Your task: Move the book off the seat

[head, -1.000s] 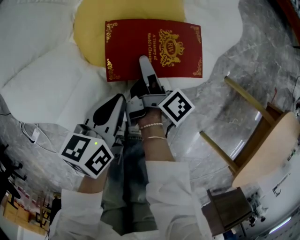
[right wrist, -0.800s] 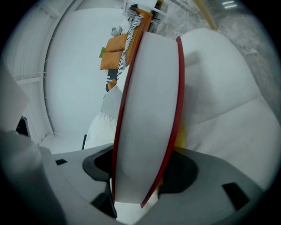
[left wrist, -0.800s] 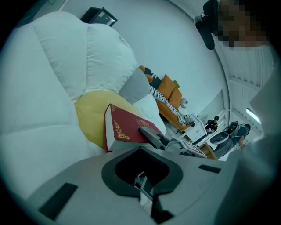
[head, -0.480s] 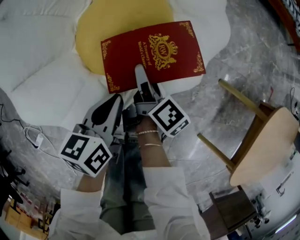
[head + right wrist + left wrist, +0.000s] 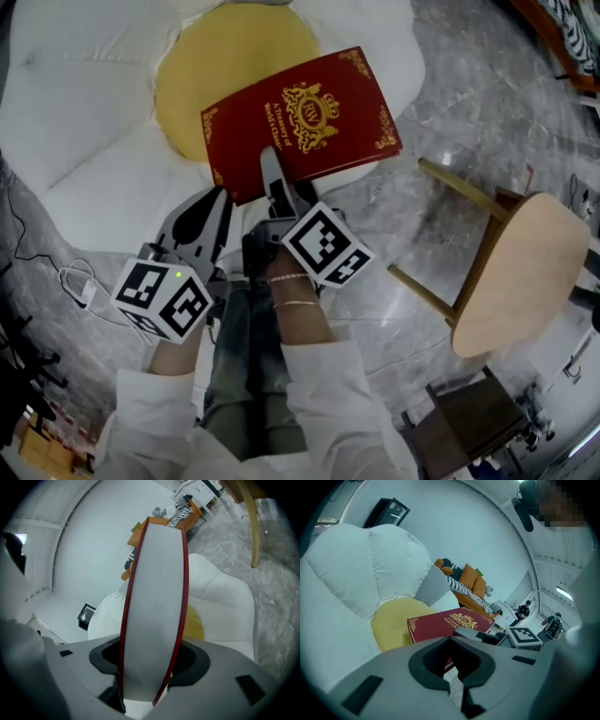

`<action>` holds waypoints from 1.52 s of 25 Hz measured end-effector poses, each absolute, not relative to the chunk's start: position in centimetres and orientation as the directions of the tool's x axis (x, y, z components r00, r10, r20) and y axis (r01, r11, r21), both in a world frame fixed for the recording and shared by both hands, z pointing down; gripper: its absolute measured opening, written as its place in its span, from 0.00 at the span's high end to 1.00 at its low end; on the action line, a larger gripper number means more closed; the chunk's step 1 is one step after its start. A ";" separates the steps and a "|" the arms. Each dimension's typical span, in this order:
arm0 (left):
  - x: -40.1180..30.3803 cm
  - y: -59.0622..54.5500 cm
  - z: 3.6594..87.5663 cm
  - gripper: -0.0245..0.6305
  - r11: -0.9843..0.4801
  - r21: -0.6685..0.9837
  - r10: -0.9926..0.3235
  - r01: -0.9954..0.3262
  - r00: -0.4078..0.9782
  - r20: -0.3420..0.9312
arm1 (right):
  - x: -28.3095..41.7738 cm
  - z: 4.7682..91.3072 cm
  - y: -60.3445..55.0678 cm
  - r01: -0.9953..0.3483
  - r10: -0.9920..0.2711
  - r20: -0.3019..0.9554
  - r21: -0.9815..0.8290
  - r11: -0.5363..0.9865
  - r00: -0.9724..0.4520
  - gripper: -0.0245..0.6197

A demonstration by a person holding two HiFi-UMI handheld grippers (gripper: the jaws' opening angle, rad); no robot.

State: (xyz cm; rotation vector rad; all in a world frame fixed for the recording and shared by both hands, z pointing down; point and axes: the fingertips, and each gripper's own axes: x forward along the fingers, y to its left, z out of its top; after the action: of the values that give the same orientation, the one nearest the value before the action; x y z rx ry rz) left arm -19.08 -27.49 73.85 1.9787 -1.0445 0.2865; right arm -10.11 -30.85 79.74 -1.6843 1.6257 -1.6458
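Since a second ago the book (image 5: pixel 300 117) has tilted and swung toward the seat's (image 5: pixel 84 141) front edge, one corner now over the floor (image 5: pixel 450 94). My right gripper (image 5: pixel 270 164) is clamped on its near edge; my left gripper (image 5: pixel 217 202) hangs closed and empty beside it. I judge the book lifted but not clear of the yellow cushion (image 5: pixel 225 66); carrying it away remains.

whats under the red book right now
The red book lies over the yellow cushion and the front edge of the white seat. Whatever is directly beneath it is covered, including the lower jaw of the right gripper.
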 end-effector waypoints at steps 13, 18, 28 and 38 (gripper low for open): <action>-17.3 -28.5 59.5 0.95 -0.449 0.524 -0.548 -0.723 0.687 0.478 | -10.6 65.8 -28.9 -0.618 -0.796 0.519 -0.747 -0.245 -0.312 0.55; -16.5 -28.5 53.7 0.95 -0.501 0.502 -0.549 -0.705 0.707 0.446 | -9.9 59.4 -28.8 -0.650 -0.813 0.500 -0.730 -0.209 -0.300 0.55; -12.5 -25.8 43.8 0.95 -0.533 0.501 -0.538 -0.682 0.730 0.422 | -5.7 48.6 -25.9 -0.668 -0.851 0.464 -0.717 -0.198 -0.246 0.56; -16.7 -23.4 37.2 0.95 -0.590 0.500 -0.519 -0.634 0.772 0.367 | -8.0 41.3 -23.1 -0.690 -0.893 0.423 -0.693 -0.210 -0.153 0.56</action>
State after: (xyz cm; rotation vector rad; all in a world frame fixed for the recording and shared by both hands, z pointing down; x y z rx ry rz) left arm -16.67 -23.39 37.23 2.3370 -0.8563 0.2406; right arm -7.97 -23.07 41.29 -1.8772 1.8103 -1.2933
